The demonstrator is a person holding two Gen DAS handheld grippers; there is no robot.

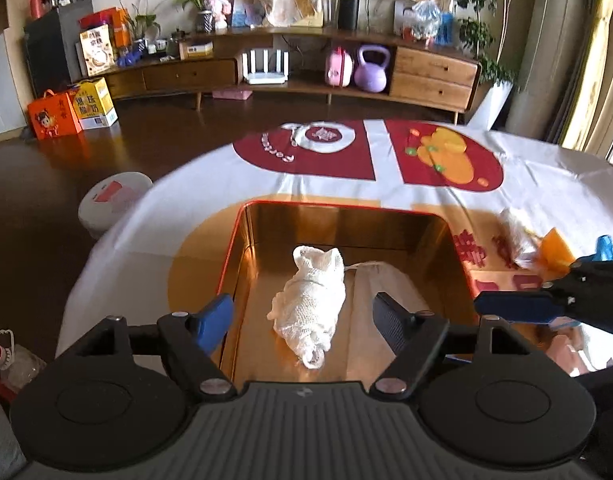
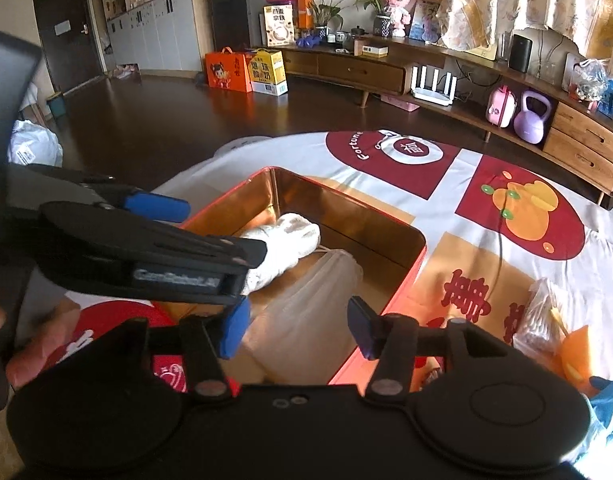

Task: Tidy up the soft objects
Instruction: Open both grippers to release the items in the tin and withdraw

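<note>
Both released: left hand-held gripper (image 1: 304,320) and right hand-held gripper (image 2: 296,330) hovering, leaving white bundle (image 1: 310,304) lying inside tin (image 1: 346,212).

Mounted on each gripper, looking forward and down along the fingers. Left view close above the gold tin (image 1: 242,264), facing the sideboard (image 1: 434,76) squarely. Right view from beside the tin (image 2: 386,236), angled across toward the same sideboard (image 2: 586,148). Shared: tin, printed desk cloth (image 1: 546,184), sideboard.
</note>
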